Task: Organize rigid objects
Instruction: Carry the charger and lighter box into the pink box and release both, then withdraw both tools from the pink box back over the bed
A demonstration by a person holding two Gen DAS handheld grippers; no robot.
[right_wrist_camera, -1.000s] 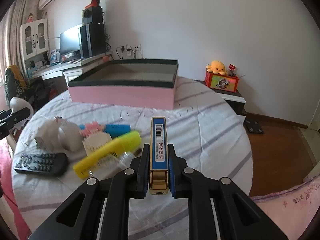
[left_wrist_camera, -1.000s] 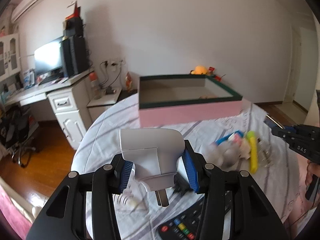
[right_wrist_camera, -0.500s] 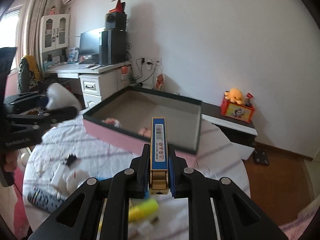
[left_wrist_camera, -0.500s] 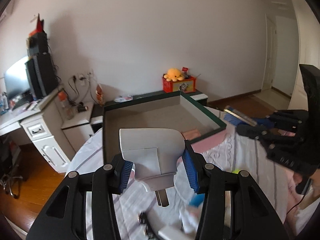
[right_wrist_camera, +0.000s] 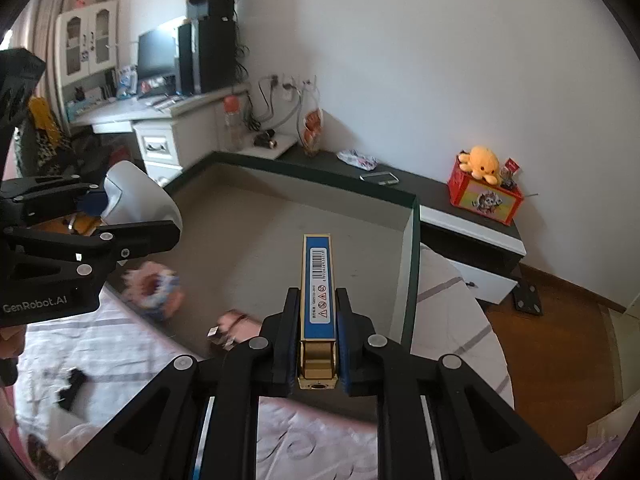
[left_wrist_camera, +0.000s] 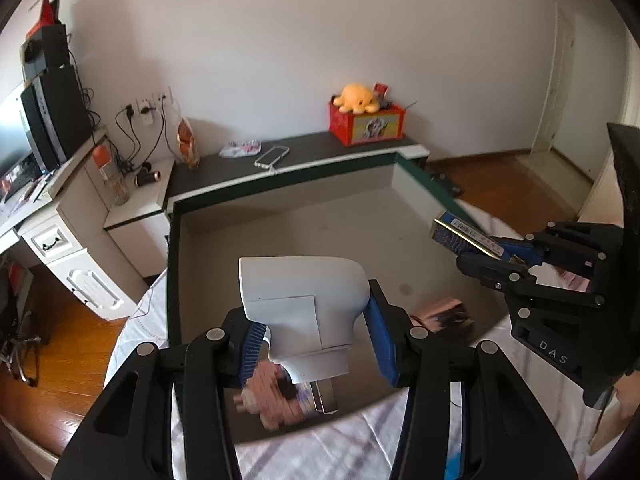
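My left gripper point(left_wrist_camera: 316, 344) is shut on a white plug adapter point(left_wrist_camera: 300, 304) and holds it above the near left part of the open box point(left_wrist_camera: 280, 184), a shallow tray with a dark green rim and grey floor. My right gripper point(right_wrist_camera: 318, 332) is shut on a slim blue and gold box point(right_wrist_camera: 318, 280), held over the box's near right part. In the right wrist view the adapter point(right_wrist_camera: 136, 196) and left gripper point(right_wrist_camera: 80, 240) show at left. In the left wrist view the right gripper point(left_wrist_camera: 516, 260) shows at right. Two small pinkish items point(right_wrist_camera: 154, 288) point(right_wrist_camera: 232, 326) lie inside.
The box rests on a round table with a white striped cloth point(right_wrist_camera: 100, 344). A small black item point(right_wrist_camera: 70, 386) lies on the cloth. Behind stand a low dark shelf point(left_wrist_camera: 304, 152) with a phone, a red toy box with an orange plush point(left_wrist_camera: 366, 118), and a white desk point(right_wrist_camera: 168, 128).
Both grippers have moved forward and now hang over the box interior, each with its object. The view has tilted down into the box.
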